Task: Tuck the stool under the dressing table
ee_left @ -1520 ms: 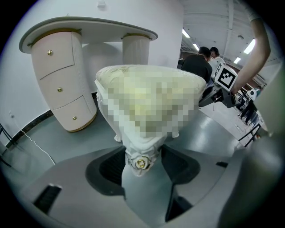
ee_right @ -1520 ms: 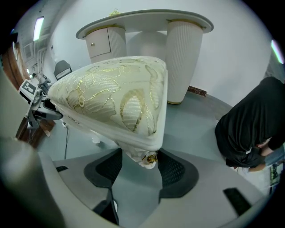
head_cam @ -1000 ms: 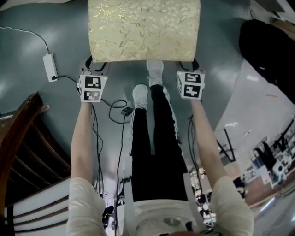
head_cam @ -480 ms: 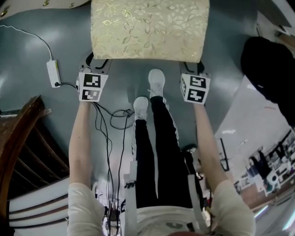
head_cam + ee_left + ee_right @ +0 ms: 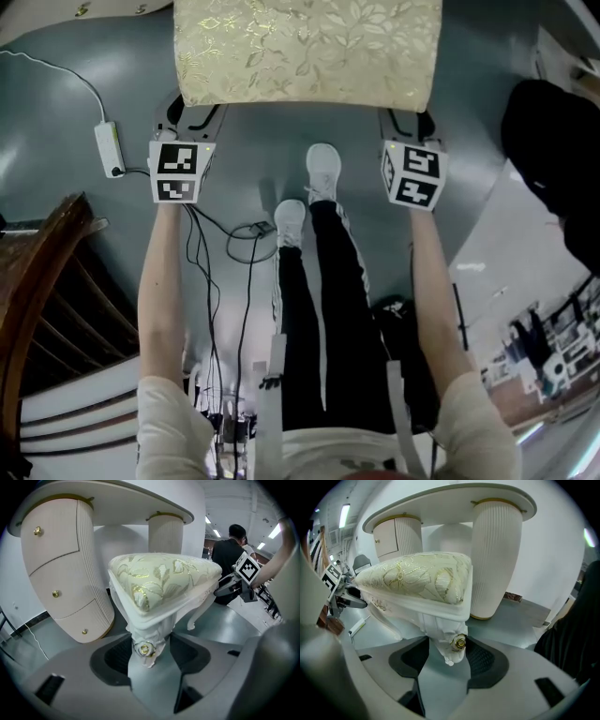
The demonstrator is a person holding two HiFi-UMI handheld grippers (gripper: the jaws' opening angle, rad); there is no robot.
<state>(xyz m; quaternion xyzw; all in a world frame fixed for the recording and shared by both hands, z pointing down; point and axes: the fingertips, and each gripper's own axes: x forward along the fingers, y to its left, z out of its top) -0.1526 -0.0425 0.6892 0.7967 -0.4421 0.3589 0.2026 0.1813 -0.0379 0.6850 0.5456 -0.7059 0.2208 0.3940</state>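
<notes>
The stool has a cream and gold leaf-pattern cushion and white carved legs; it stands on the grey floor in front of me. My left gripper is shut on its near left leg, whose gold rosette sits between the dark pads. My right gripper is shut on the near right leg in the same way. Just behind the stool is the white dressing table, with a ribbed drawer pedestal on one side and a ribbed column on the other.
A white power adapter with its cord lies on the floor at left, and black cables lie near my white shoes. A dark wooden chair is at lower left, a black mass at right. A person in black stands beyond the stool.
The stool and both grippers have shifted away from me, toward the top of the head view. My feet have stepped after them.
</notes>
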